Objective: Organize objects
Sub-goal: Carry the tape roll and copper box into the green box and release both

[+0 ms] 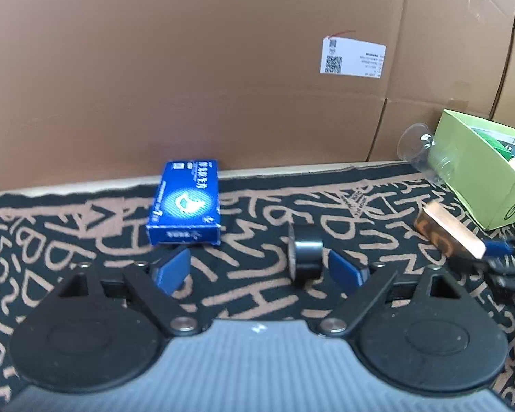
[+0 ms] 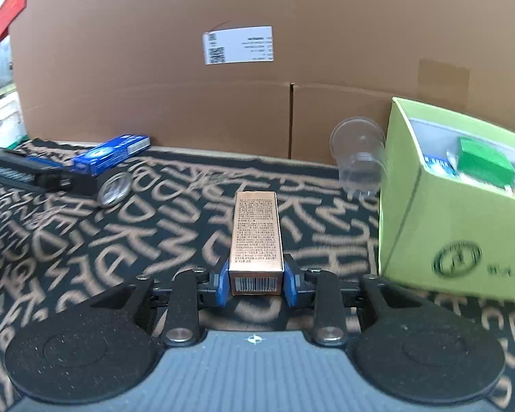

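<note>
A copper box (image 2: 256, 240) is clamped at frame centre by the right gripper (image 2: 256, 283), while the left gripper (image 1: 257, 267) (jaws wide apart) is held beside a black jar (image 1: 305, 254).

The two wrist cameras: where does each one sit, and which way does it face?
Left wrist: on the left gripper, facing forward and downward over its open fingers at the black roll and blue box.
Right wrist: on the right gripper, facing along its fingers, shut on the copper box.
Both show the green box, clear cup, patterned cloth and cardboard wall.
</note>
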`<control>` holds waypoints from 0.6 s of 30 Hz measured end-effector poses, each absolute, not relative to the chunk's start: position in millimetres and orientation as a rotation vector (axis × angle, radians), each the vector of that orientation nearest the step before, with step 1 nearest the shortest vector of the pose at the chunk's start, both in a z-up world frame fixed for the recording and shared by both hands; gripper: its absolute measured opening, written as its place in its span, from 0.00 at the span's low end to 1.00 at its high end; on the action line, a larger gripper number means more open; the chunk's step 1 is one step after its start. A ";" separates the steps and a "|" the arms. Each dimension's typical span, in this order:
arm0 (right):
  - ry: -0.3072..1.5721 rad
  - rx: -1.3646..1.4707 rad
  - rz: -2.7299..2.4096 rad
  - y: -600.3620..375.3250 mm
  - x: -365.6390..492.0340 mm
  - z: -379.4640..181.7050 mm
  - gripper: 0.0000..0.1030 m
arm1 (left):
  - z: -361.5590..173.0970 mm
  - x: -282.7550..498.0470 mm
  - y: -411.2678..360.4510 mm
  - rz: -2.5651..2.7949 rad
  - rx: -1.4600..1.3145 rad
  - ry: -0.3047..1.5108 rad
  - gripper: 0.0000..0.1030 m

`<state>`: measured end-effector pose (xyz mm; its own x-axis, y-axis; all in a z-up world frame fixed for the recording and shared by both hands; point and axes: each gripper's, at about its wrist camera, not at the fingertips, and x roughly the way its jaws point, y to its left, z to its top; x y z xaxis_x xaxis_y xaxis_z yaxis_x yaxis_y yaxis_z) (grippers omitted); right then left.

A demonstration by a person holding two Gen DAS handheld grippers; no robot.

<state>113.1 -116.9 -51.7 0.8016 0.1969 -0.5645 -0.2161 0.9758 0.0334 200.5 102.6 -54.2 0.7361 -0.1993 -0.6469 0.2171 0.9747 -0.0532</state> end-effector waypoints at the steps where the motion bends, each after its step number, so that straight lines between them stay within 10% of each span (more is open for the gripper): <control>1: 0.603 -0.031 0.227 -112.3 112.7 -51.8 0.34 | -54.2 201.2 98.3 -0.236 0.024 0.706 0.81; 11: 0.614 -0.051 0.250 -108.9 75.3 -51.6 0.35 | -68.1 229.4 58.6 -0.223 0.066 0.760 0.19; 18: 0.609 -0.011 0.237 -109.2 87.1 -50.6 0.51 | -62.2 200.5 36.4 -0.302 0.159 0.778 0.28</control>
